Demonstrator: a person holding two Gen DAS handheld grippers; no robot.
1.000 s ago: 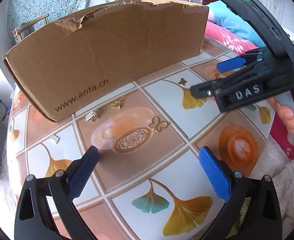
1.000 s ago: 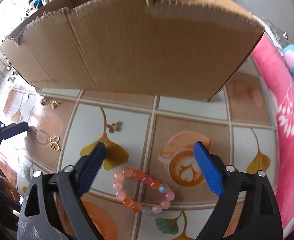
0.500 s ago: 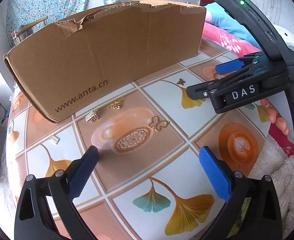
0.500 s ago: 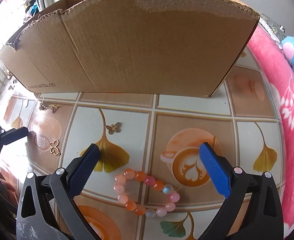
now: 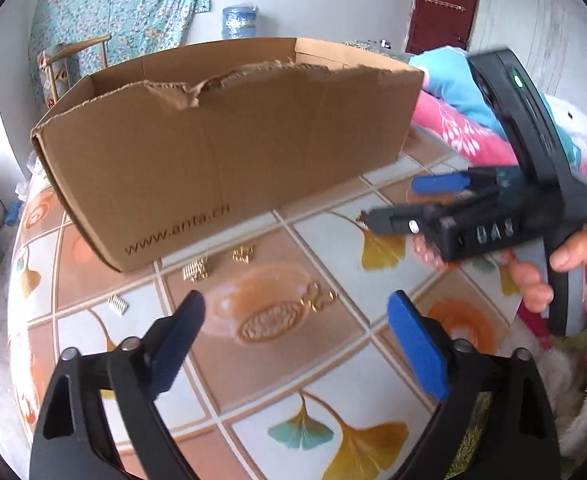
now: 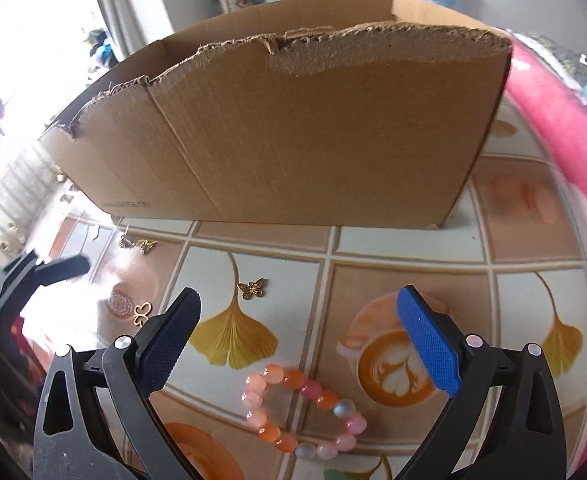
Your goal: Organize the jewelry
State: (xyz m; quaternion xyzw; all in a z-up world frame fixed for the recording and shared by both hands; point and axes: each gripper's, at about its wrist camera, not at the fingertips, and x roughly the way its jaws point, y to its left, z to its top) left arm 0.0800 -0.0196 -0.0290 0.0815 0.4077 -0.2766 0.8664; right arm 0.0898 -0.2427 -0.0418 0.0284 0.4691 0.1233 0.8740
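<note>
Barely begun, I judge: left gripper (image 5: 293, 344) and right gripper (image 6: 299, 340) gape, holding nothing; the pink-orange glass-bead bracelet (image 6: 303, 416) just below the right jaws and the gold butterfly charm (image 6: 252, 289) ahead of them lie outside the torn brown cardboard box (image 6: 293, 128)

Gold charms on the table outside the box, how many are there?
4, maybe more hidden: butterfly charm on the ginkgo tile, open butterfly outline farther left, two small charms near the cardboard box.

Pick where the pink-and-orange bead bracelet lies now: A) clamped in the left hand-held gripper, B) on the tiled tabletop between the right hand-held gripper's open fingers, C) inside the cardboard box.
B: the bead bracelet lies flat on the tabletop, between the open right hand-held gripper fingers, untouched.
</note>
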